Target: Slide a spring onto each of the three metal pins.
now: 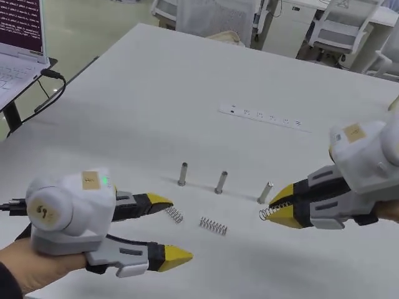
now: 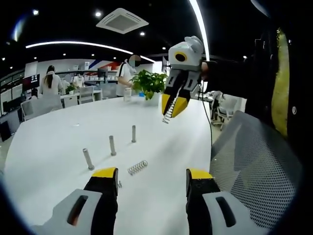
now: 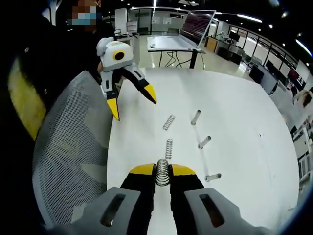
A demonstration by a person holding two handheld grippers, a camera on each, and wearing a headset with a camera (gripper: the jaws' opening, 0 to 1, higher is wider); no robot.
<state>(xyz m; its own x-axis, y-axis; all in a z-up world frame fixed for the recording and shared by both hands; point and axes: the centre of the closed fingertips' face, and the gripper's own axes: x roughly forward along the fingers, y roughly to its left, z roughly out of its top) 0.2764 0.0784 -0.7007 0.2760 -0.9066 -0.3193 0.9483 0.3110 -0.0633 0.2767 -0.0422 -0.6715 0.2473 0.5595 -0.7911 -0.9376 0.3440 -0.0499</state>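
Observation:
Three short metal pins stand in a row on the white table: left pin, middle pin, right pin, all bare. My right gripper is shut on a spring just right of the right pin; the coil sits between its yellow tips. Two loose springs lie in front of the pins, one by my left gripper and one in the middle. My left gripper hovers open at the lower left, nothing between its fingers.
A white power strip lies beyond the pins. An open laptop with a black cable sits off the table's far left. Office chairs stand behind the table, and a grey mesh chair back is close by the table's near edge.

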